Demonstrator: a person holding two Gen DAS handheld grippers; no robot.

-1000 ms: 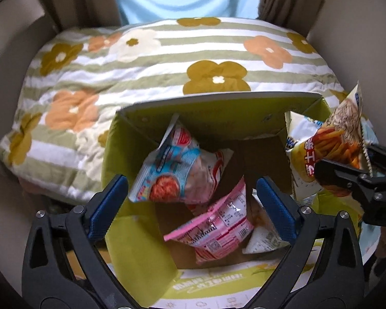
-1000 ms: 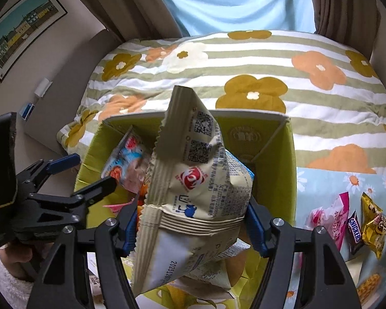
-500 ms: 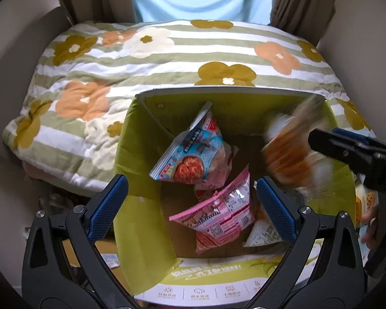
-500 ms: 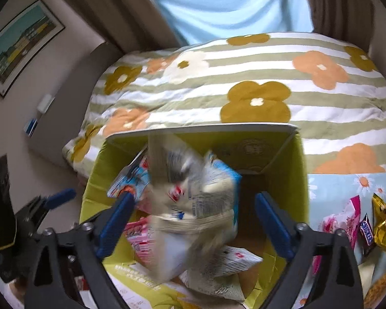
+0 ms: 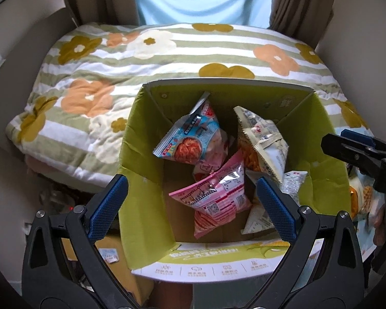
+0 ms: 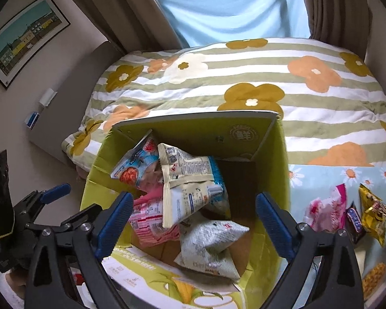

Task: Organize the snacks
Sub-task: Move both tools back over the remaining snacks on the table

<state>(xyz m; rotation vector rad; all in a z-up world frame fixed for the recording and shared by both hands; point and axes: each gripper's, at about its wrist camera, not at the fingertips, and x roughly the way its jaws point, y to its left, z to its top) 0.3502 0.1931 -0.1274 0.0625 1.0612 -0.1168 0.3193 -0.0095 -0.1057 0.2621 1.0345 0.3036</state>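
My box [image 6: 272,154] stands before the bed [image 6: 244,77], four bags [image 6: 190,177] piled inside it, more snacks [image 6: 347,213] lying to its right.

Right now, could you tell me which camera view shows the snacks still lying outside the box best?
The right wrist view: the loose snacks lie in plain sight on the daisy cloth right of the box. The left wrist view catches only a sliver behind the right gripper.

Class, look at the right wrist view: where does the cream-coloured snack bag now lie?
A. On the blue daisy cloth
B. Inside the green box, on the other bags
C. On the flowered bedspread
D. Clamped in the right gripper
B: the cream snack bag rests inside the green box, and the right gripper stands open and empty above it.
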